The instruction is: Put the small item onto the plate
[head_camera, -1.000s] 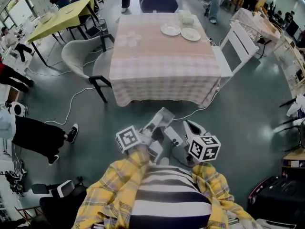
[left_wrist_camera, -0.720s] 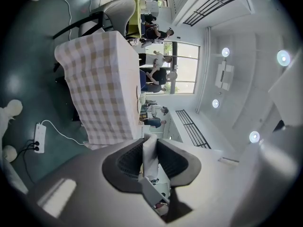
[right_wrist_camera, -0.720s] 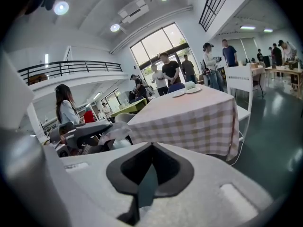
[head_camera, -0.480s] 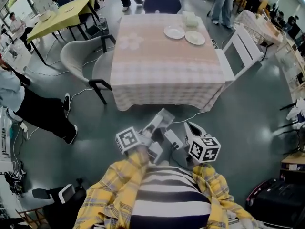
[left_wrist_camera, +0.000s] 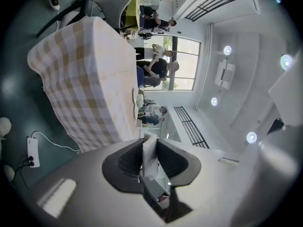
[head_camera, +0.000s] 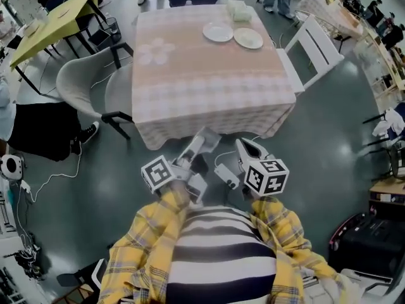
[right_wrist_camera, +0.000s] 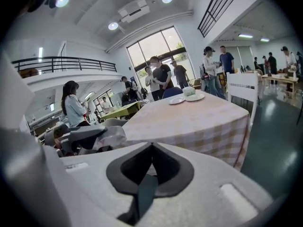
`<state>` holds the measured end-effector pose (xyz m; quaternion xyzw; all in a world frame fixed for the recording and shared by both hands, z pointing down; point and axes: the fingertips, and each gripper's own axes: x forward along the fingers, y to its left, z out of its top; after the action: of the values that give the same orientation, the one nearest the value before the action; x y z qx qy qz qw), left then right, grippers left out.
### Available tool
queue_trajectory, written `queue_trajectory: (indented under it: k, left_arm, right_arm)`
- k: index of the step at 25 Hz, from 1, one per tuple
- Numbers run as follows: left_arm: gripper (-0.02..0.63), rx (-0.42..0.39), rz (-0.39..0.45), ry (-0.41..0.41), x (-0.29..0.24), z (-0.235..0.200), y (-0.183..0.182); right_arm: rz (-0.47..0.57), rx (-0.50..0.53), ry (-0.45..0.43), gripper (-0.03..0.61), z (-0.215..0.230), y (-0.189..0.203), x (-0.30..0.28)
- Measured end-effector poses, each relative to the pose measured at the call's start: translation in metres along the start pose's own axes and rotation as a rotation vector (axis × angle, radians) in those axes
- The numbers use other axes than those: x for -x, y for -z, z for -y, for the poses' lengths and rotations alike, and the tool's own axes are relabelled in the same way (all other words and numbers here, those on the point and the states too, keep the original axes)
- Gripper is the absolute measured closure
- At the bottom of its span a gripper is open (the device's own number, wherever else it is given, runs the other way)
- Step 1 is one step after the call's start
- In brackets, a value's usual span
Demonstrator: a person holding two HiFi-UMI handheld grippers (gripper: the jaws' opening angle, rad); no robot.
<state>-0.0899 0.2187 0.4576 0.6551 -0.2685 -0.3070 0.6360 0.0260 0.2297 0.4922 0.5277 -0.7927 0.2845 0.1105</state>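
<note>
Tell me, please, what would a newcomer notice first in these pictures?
The big table with the checked cloth fills the upper middle of the head view, with two white plates near its far right corner. Below it, the left gripper clamps a small white item; the right gripper is shut, empty.

No legible text, labels, brands, numbers or signs on anything in view

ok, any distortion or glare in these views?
Head view: fisheye bows the table edges, otherwise sharp. Left gripper view: picture lies sideways, ceiling lights flare, corners black. Right gripper view: window washed out, corners dark.
</note>
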Motion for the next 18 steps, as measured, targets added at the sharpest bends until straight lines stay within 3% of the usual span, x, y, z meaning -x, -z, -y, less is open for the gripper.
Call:
queue_trajectory:
  k: [18]
  left_arm:
    - [0.529,-0.001,-0.133,-0.001,-0.025,-0.011,-0.050]
  right_arm:
    - [0.033,-0.008,0.095,0.580,-0.003,-0.037,-0.056]
